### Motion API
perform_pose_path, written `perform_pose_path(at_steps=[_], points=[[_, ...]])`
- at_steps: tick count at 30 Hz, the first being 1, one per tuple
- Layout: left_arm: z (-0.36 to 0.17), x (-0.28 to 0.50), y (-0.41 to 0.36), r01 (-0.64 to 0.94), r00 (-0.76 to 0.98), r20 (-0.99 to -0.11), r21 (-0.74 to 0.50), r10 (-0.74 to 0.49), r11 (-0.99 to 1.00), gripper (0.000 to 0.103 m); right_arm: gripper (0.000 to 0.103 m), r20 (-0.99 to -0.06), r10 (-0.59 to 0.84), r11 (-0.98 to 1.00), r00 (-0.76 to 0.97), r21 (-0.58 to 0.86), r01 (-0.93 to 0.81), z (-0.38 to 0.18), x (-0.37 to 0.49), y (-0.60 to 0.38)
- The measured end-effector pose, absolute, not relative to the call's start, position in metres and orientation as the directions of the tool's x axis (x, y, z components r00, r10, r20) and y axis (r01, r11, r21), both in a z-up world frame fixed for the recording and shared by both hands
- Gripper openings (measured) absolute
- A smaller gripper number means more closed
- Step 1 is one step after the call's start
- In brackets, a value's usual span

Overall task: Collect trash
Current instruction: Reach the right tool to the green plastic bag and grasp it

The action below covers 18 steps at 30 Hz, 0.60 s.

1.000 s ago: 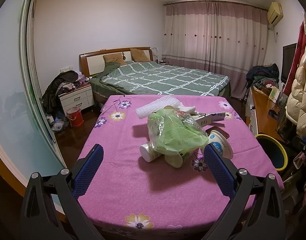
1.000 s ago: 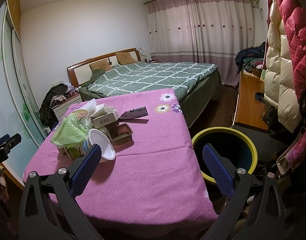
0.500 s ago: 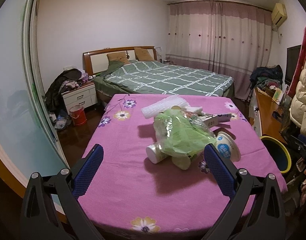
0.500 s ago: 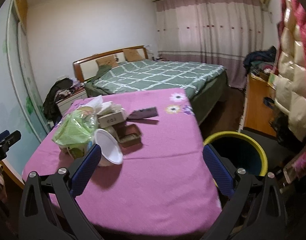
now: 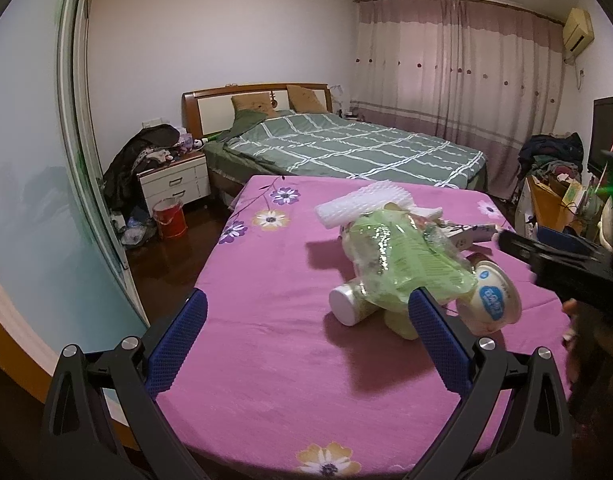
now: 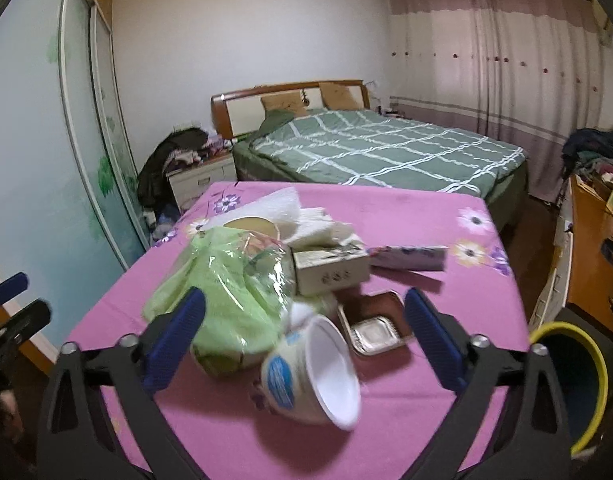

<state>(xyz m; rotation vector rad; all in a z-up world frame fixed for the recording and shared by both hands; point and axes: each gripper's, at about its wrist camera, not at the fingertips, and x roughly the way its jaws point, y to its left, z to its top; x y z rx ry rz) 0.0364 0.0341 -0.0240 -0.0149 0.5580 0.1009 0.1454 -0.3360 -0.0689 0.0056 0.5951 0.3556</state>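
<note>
progress: none binned yet, by the look | trash: green plastic bag (image 6: 226, 300), paper bowl (image 6: 318, 380), foil tray (image 6: 376, 330), small box (image 6: 330, 272) heaped on tabletop (image 6: 426, 400) | bin (image 6: 586, 380) beside tabletop | left tool (image 5: 306, 336) spread, holding nothing | right tool (image 6: 302, 332) spread, holding nothing, straddling bowl

A home bedroom: made bed (image 5: 346, 148), nightstand (image 5: 174, 180), curtains (image 5: 458, 68).
</note>
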Motion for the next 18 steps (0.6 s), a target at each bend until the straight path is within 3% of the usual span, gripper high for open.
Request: perform_pose_path(at_steps=[3,11,14,16,18], points=[[-0.027,0.042,0.037,-0.102,0.843,-0.529,0.015,0.094,0.995,0.099,0.069,-0.598,0.358,0.927,0.717,0.137,-0.349,-0.079,0.17,-0.323],[-0.037,0.059,0.043,-0.09,0.834,-0.546,0.003,0.078,0.996,0.099,0.068,-0.684,0.344,0.925,0.643,0.128,-0.359,-0.102,0.199,-0.299],[-0.04,0.064,0.043,-0.085,0.831,-0.552,0.0,0.071,0.996,0.099,0.051,-0.709,0.363,0.917,0.605,0.155,-0.368,-0.108,0.207,-0.297],[-0.042,0.067,0.043,-0.084,0.828,-0.556,-0.004,0.067,0.996,0.099,0.033,-0.721,0.388,0.907,0.574,0.191,-0.375,-0.112,0.211,-0.298],[-0.042,0.068,0.044,-0.084,0.828,-0.556,-0.006,0.066,0.996,0.099,0.025,-0.721,0.397,0.905,0.568,0.204,-0.374,-0.112,0.212,-0.298]])
